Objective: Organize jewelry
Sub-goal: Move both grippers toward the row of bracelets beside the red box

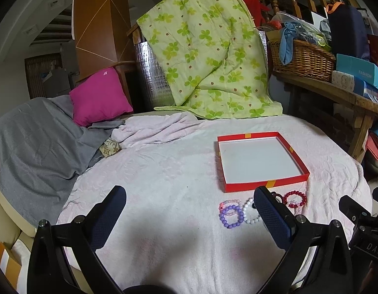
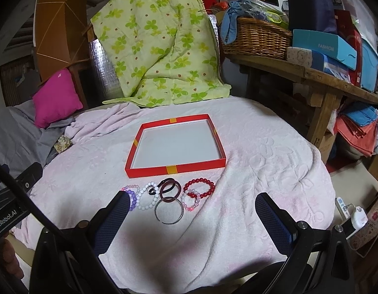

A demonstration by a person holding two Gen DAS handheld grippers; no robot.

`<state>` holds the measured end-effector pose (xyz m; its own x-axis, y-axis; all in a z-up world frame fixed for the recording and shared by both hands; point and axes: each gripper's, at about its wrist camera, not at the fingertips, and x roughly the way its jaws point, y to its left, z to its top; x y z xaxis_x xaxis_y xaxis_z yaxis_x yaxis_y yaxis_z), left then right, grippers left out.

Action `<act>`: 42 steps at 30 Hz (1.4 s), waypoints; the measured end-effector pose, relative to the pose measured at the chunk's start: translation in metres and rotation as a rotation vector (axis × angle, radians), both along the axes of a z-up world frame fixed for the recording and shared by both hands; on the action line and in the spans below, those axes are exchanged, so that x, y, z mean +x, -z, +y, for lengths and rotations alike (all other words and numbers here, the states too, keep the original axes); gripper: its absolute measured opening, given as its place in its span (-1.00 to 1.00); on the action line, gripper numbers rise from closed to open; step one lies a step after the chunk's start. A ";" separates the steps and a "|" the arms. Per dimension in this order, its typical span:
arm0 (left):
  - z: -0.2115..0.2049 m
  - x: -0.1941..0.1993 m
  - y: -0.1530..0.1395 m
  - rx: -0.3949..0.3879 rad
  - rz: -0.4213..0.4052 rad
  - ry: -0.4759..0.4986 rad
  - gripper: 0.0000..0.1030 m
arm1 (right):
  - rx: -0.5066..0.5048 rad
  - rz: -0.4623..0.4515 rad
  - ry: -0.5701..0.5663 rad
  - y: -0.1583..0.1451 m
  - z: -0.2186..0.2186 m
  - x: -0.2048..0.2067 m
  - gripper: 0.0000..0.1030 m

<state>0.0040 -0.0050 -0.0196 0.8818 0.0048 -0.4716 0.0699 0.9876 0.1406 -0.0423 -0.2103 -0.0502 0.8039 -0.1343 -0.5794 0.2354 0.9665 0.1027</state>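
A shallow red tray point(image 2: 149, 169) with a white floor lies empty on the pink towel; it also shows in the left wrist view point(image 1: 262, 185). In front of it lie several bracelets: purple beads point(image 1: 231, 216), white beads point(image 2: 147, 197), dark hair ties point(image 2: 169, 187), a metal bangle point(image 2: 169, 212), red beads point(image 2: 200, 187) and a pink-clear one point(image 2: 191, 199). My left gripper point(image 1: 190, 216) is open and empty, its right finger covering part of the bracelets. My right gripper point(image 2: 192, 218) is open and empty, just short of the bangle.
A magenta cushion point(image 1: 99, 96) and grey blanket point(image 1: 37, 132) lie at the left. A green quilt point(image 1: 208, 49) hangs behind the bed. A wooden bench point(image 2: 319, 83) with a wicker basket point(image 2: 257, 35) and boxes stands at the right.
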 end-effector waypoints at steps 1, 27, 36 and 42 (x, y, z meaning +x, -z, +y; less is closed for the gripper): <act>-0.001 0.000 0.001 0.001 0.000 0.000 1.00 | 0.003 0.002 0.000 0.000 -0.001 0.000 1.00; 0.001 0.029 0.014 -0.001 0.021 -0.004 1.00 | 0.029 0.035 0.010 0.013 -0.014 0.027 1.00; 0.017 0.074 0.062 -0.112 0.089 0.143 1.00 | 0.168 -0.011 -0.081 0.041 -0.073 0.048 0.88; -0.003 0.102 0.102 -0.168 0.147 0.225 1.00 | 0.350 0.103 -0.114 0.085 -0.123 0.081 0.22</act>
<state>0.1059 -0.0084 -0.1220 0.7743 -0.2711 -0.5718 0.2963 0.9537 -0.0509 0.0384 -0.3331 -0.1354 0.7372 0.1727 -0.6532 0.1551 0.8977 0.4124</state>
